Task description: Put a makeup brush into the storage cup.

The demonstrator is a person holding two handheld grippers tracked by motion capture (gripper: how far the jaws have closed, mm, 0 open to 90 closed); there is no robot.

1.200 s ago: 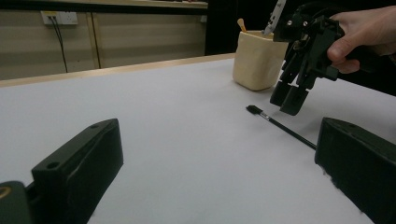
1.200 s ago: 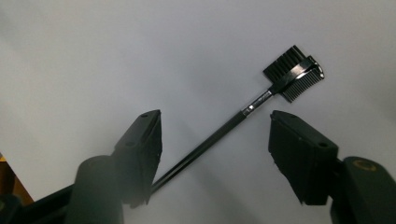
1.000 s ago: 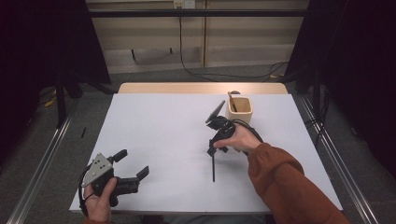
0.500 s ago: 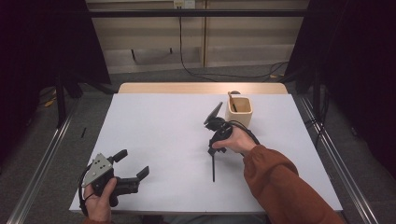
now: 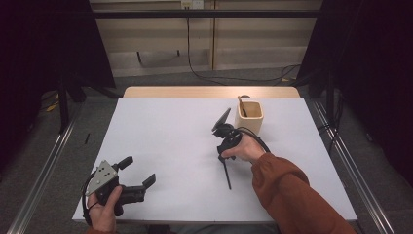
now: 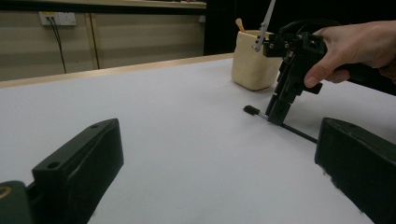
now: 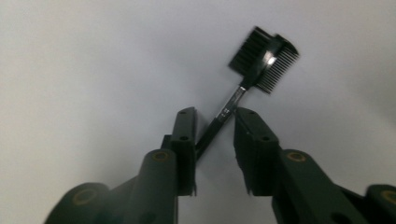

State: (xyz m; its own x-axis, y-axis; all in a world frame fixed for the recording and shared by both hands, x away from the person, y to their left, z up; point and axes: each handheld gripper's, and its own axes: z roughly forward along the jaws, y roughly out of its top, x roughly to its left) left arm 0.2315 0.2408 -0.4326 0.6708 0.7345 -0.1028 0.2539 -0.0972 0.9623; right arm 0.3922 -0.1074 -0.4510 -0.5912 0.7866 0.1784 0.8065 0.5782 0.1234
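On the near left of the white counter (image 5: 160, 141) the left tool (image 5: 139, 174), a black two-jaw gripper under a grey three-cornered plate, rests in a hand with its jaws spread wide and nothing between them; from its own view the work lies ahead and to its right. There the right tool (image 7: 214, 133), a black two-jaw gripper held pistol-fashion by a hand in a rust-orange sleeve, points straight down at the counter, and its jaws have just been closing around the thin handle of a slim black brow brush with a comb-and-bristle head (image 7: 264, 58). The stem crosses the gap slantwise, touching the left jaw's inner face and running just by the right jaw's tip; I cannot tell whether the pads press it yet, so I read it as bracketed rather than gripped. The brush lies flat directly under this tool; its long axis runs from the head, just beyond the jaws on the far side, back under the hand to the tail that points toward the person (image 5: 227, 176). It looks very light, stiff and smooth, so it may roll or pivot when pinched; the sound hold is on the stem close behind the head, squarely across it. Just past this tool and to its right stands a cream square pot (image 5: 249, 117) holding a stick.
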